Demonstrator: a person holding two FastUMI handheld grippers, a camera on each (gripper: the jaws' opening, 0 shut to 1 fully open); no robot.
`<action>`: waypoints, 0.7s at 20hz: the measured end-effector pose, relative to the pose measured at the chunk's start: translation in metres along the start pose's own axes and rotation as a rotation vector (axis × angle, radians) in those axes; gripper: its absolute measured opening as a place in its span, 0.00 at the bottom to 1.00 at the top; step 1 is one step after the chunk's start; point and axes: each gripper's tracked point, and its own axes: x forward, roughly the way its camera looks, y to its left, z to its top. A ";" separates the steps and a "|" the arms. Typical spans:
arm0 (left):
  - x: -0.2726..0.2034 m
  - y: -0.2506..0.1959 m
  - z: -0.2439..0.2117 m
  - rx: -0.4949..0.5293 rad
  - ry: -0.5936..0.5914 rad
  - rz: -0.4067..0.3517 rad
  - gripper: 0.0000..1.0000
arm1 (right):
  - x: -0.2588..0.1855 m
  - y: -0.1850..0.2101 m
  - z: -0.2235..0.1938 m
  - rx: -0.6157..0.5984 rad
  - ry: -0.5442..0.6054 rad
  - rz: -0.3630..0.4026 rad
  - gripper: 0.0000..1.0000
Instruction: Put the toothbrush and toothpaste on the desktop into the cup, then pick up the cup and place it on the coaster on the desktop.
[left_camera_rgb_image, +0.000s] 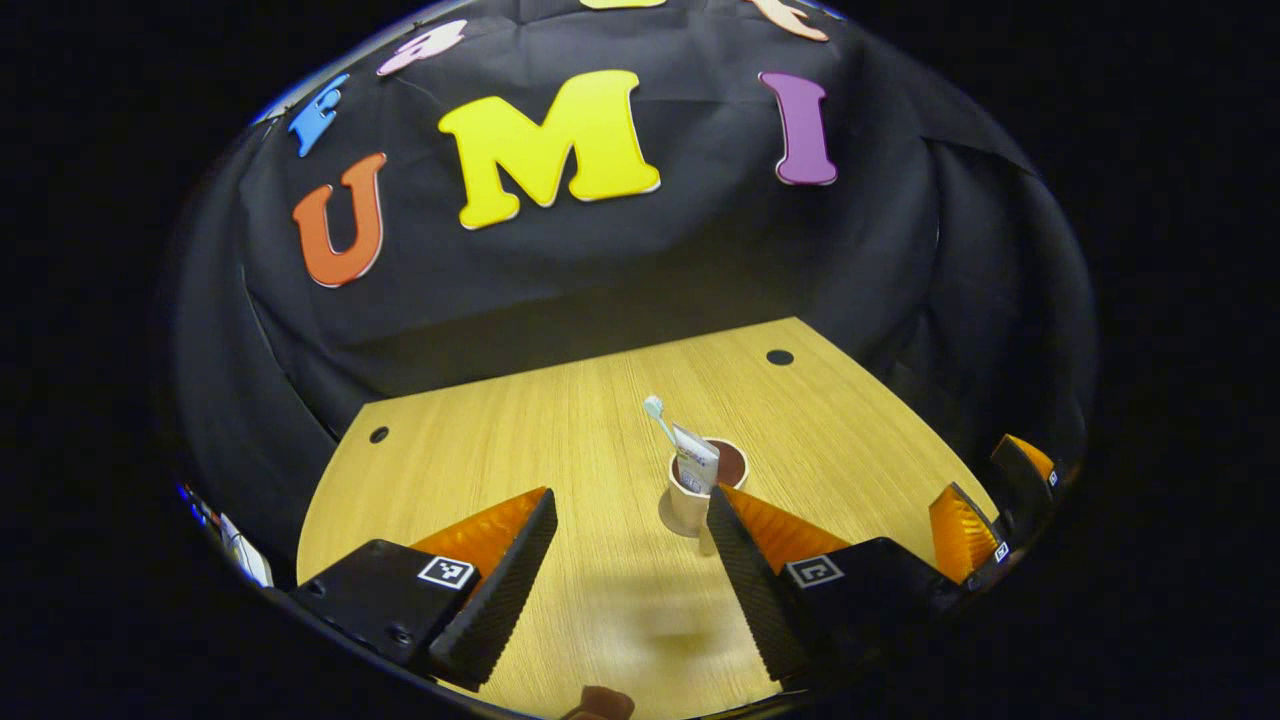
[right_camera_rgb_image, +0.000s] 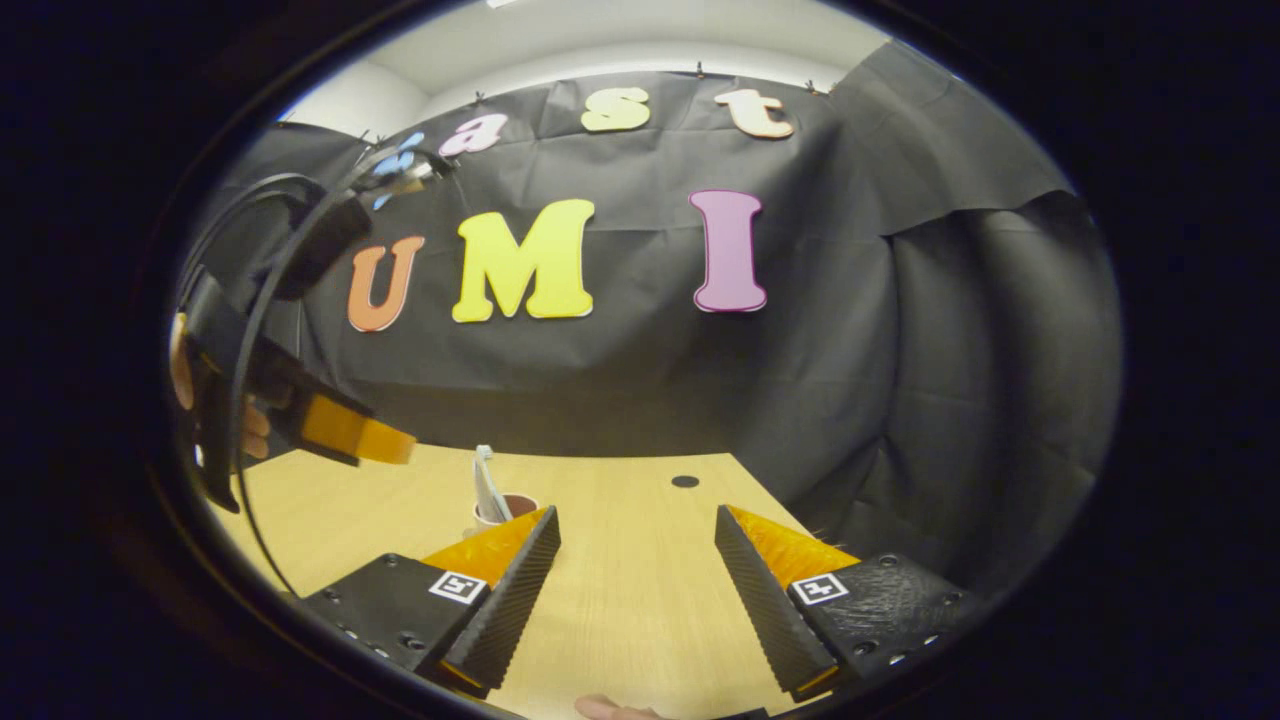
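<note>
The cup (left_camera_rgb_image: 690, 495) stood upright on the tabletop (left_camera_rgb_image: 560, 420) with the toothbrush (left_camera_rgb_image: 657, 412) and the toothpaste (left_camera_rgb_image: 695, 455) already inside it, both leaning out toward 11 o'clock in the left gripper view. A pale edge showed around the cup's foot. I could not tell whether that was the coaster or only shadow, so the scene fitted either a loaded cup waiting to be carried or one already set down on its coaster.

The left gripper (left_camera_rgb_image: 630, 500) hung just short of the cup with its fingers spread wide and empty, and the cup sat at about 1 o'clock from the gap, close by the right-hand finger. The right gripper (right_camera_rgb_image: 636, 515) was also spread wide and held nothing, with the cup (right_camera_rgb_image: 505, 508) at 10 o'clock from it.

In my judgement, any work near the cup needed the fingers kept low on its wall, clear of the 2 leaning items, which could tip it if nudged.

Open wood lay all around the cup. The back edge, with 2 small holes (left_camera_rgb_image: 779, 357), ran at 12 o'clock, and the cloth wall closed in past the edge at 3 o'clock.
</note>
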 end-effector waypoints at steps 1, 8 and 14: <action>-0.003 0.002 -0.003 0.002 -0.041 0.018 0.97 | -0.001 0.001 0.001 -0.002 0.000 -0.003 0.96; -0.041 0.031 -0.021 -0.048 -0.300 0.098 0.99 | -0.011 0.020 0.010 0.022 -0.024 -0.003 0.96; -0.079 0.056 -0.037 -0.064 -0.422 0.133 0.99 | -0.039 0.059 0.023 -0.023 -0.110 0.010 0.94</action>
